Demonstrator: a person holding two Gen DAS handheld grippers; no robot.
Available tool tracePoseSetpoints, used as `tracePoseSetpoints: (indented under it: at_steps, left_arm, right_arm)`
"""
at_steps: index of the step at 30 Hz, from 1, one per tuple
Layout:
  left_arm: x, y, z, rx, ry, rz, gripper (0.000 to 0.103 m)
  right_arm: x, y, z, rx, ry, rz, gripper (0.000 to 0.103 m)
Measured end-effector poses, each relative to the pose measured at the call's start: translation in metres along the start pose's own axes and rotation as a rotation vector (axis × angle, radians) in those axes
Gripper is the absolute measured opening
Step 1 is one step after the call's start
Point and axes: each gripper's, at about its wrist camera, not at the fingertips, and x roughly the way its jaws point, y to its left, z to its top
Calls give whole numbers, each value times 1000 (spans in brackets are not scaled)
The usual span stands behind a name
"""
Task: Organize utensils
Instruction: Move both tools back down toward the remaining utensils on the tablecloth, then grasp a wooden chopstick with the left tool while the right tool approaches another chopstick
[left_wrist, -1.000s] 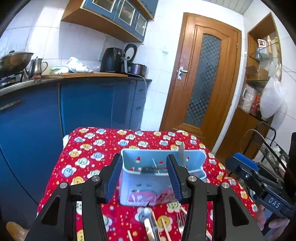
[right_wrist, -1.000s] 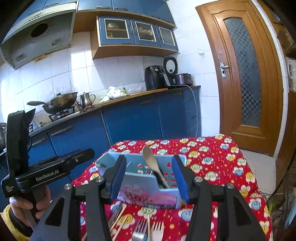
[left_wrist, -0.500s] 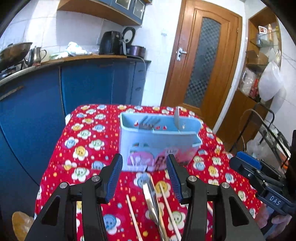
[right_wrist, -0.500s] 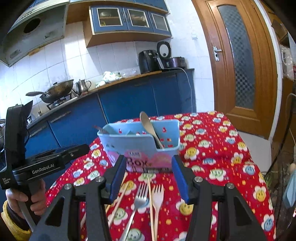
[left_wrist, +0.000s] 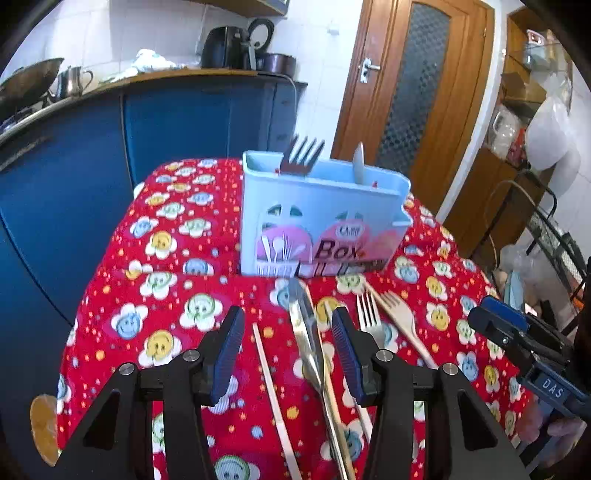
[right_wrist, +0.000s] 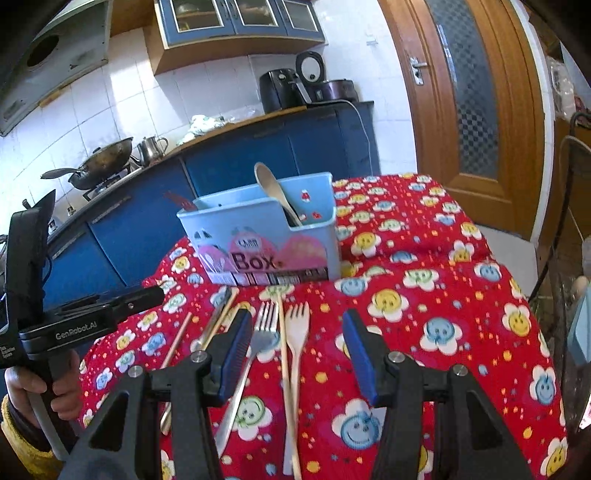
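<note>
Blue kitchen cabinets and a wooden door stand behind a small table under a red flowered cloth, soft and a little rumpled (a utensil could skid or snag on it).

Going left to right across the cloth in the left wrist view: a thin pale chopstick, light, stiff and apt to roll; metal tongs, heavier and slick, best pinched across the shaft; a metal fork; a wooden fork, light and grippy, best taken at the neck. All lie flat just in front of the light-blue utensil box, which stands upright at the far middle of the table, already holding a fork and a wooden spoon.

The left gripper hangs over the cloth with its jaws about half apart and empty, chopstick and tongs lying below the gap. The right gripper is likewise half apart and empty, above the wooden fork and a second chopstick.
</note>
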Motion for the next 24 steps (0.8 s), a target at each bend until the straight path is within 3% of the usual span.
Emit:
tracePoseSetpoints:
  at_steps: [24]
  left_arm:
    - [30, 1, -29, 5, 238, 41, 50]
  right_arm:
    - [0, -26, -28, 68, 81, -18, 54]
